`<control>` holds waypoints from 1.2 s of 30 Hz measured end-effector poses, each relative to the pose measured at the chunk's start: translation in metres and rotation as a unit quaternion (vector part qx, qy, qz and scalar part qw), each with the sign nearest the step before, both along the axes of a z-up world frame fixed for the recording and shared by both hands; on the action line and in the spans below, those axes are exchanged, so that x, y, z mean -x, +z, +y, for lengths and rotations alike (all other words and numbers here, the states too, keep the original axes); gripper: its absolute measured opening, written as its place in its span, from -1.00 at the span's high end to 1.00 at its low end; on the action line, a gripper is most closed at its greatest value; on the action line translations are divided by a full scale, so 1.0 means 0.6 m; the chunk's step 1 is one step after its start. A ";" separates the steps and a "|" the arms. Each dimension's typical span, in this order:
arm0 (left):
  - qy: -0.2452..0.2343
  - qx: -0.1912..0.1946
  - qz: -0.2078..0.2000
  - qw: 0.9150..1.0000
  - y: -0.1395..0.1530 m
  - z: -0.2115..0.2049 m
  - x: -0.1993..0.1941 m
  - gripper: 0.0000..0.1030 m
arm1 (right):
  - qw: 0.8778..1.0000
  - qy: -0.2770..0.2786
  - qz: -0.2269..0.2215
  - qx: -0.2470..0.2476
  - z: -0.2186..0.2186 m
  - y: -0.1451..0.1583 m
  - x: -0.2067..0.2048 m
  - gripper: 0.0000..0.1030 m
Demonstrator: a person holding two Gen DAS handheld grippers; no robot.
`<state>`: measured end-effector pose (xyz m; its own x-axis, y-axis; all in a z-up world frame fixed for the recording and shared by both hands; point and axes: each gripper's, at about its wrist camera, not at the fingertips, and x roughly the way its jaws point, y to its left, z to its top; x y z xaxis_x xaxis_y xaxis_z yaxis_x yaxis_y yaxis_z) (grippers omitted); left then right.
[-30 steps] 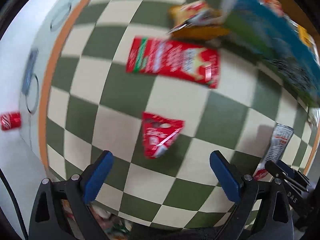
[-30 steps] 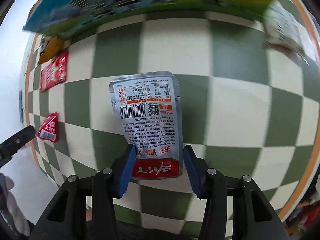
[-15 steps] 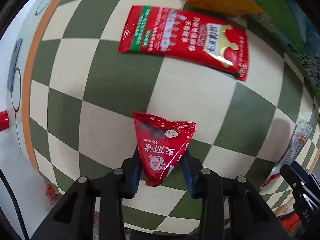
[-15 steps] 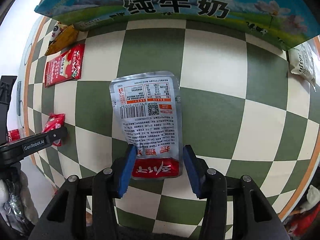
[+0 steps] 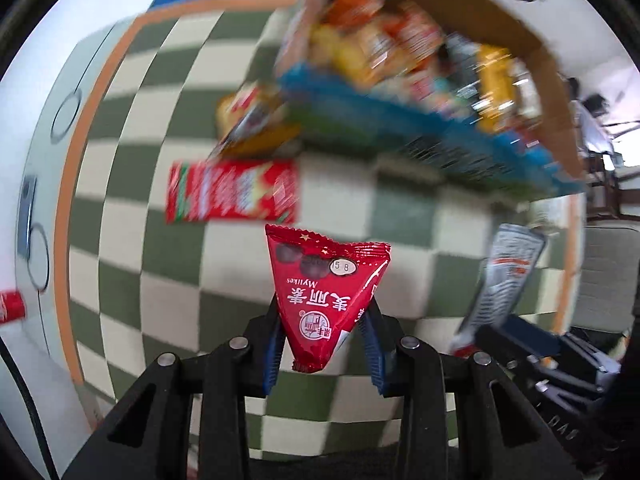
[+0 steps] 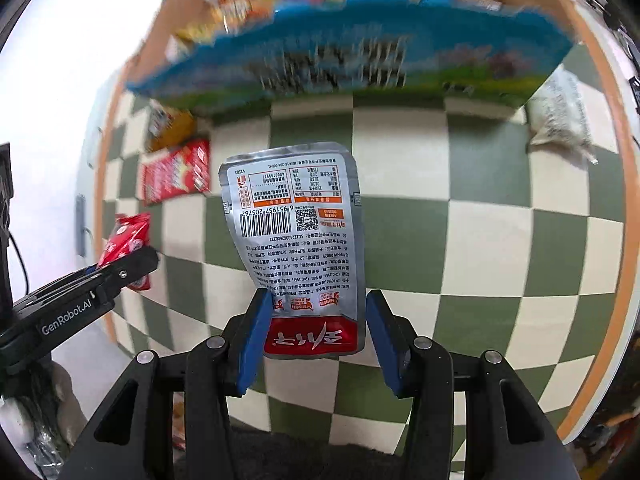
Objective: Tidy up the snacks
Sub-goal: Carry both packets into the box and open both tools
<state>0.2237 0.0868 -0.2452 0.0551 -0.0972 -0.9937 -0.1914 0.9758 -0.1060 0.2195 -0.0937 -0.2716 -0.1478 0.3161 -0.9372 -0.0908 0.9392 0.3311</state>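
Left gripper [image 5: 323,354] is clamped on a little red triangular Mylikes snack pack [image 5: 326,300], pinching its pointy bottom end, and the pack hangs clear above the green-and-cream checkered cloth [image 5: 224,264]. Right gripper [image 6: 316,338] is squeezing the red-banded end of a silver foil pouch [image 6: 296,240], barcode and label side facing the camera, also held off the cloth. Out past them, a long red snack packet [image 5: 232,192] lies flat on the cloth, with a yellow-orange packet [image 5: 256,128] just beyond it. Behind that sits a blue milk carton box [image 6: 360,60] stuffed with assorted snacks, pretty blurry. A whitish bag [image 6: 560,116] rests beside the box's right corner.
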 end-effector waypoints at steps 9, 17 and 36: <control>-0.050 0.053 -0.044 0.996 0.110 -0.077 -0.152 0.38 | 0.993 -0.069 -0.085 -0.053 -0.061 0.162 -0.096 0.01; -0.056 0.090 0.005 0.994 0.074 -0.101 -0.286 0.38 | 0.985 -0.110 -0.129 -0.018 -0.071 0.160 -0.239 0.01; -0.083 0.109 0.094 0.986 -0.031 -0.154 -0.338 -0.57 | 0.991 -0.121 -0.060 0.005 -0.074 0.024 -0.299 -0.61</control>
<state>0.4264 -0.0054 -0.2637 -0.1617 -0.3018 -0.9396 -0.0679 0.9532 -0.2945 0.3986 -0.1380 -0.2575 0.0444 0.3200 -0.9464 0.0986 0.9413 0.3229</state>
